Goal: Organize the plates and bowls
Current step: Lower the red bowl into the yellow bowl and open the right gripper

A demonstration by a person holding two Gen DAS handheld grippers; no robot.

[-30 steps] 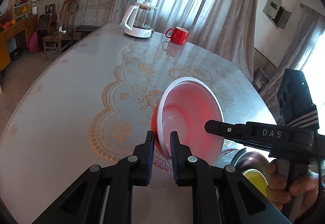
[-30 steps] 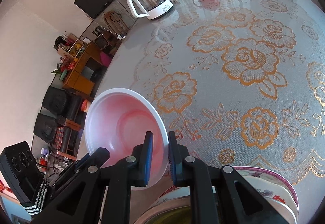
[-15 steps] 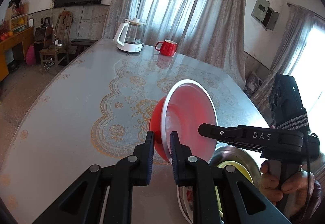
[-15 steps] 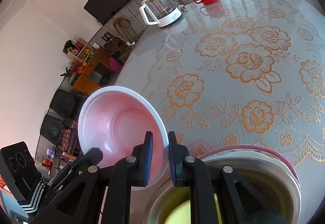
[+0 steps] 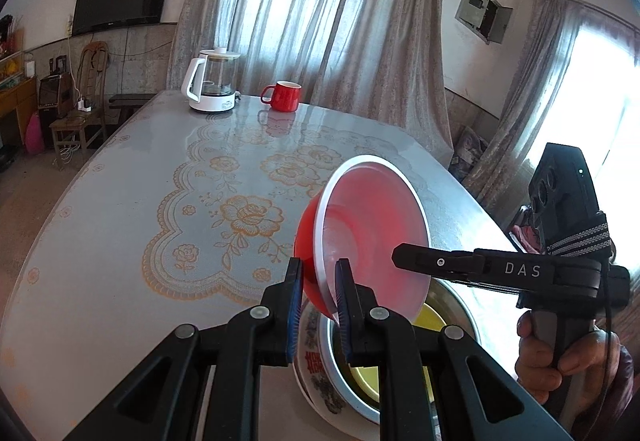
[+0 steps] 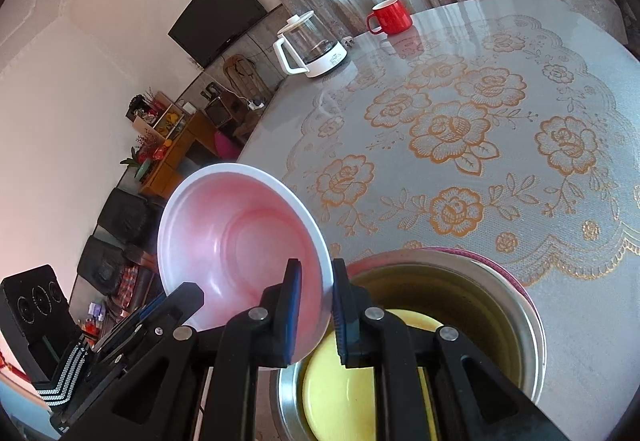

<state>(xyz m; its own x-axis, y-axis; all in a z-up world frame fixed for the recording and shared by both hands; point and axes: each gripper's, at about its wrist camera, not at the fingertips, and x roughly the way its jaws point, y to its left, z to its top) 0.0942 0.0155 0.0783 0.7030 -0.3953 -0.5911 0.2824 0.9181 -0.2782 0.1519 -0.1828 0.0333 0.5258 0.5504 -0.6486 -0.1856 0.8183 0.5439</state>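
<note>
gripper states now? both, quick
Left gripper: jaws shut on the rim of the red bowl, bowl tilted in the air.
Right gripper: jaws shut on the same bowl's rim, opposite side.

Daylight pours in through the sheer curtains [image 5: 304,13] and a side window [image 5: 592,109] that is blown out to plain white. The glossy bench [image 5: 132,177] carries a pale sheen and a soft reflection of the red mug [image 5: 282,96]. Light glows pink through the tilted red bowl [image 5: 372,241]. The black tool [image 5: 316,293] arms in the foreground stay dark with little detail. Both views are sharp in the middle, without motion blur. The fisheye lens bends the walls and the bench edge, and black corners ring each picture. In the right wrist view the wall [image 6: 80,53] takes a pinkish cast.
</note>
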